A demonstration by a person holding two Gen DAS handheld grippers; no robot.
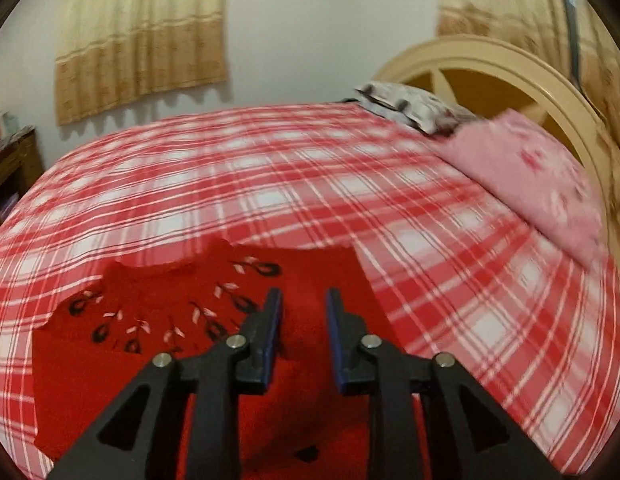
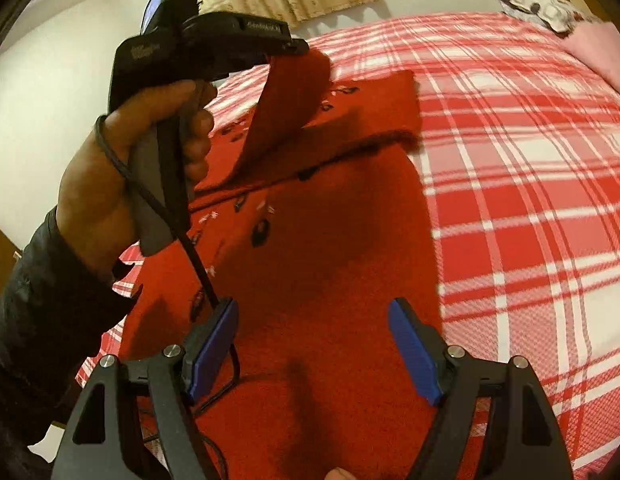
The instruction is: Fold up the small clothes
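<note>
Spread right hand-held gripper (image 2: 311,346) hovers over red garment (image 2: 329,240) on plaid bedspread (image 2: 529,168); left hand-held gripper (image 2: 298,46) pinches its sleeve.

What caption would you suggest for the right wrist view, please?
Left gripper lifts part of red sweater off checked bedspread; right gripper open.

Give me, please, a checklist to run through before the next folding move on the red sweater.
1. Left gripper grips the red knitted sleeve: ok, sleeve lifted.
2. Right gripper free: ok, open, nothing between its fingers.
3. Red knitted sweater with black-and-white leaf embroidery lies flat on the red-and-white checked bedspread: ok.
4. Black cable clear of the right gripper: not ok, it runs against one blue pad.
5. Sweater hem straight: cannot tell, hidden.
</note>
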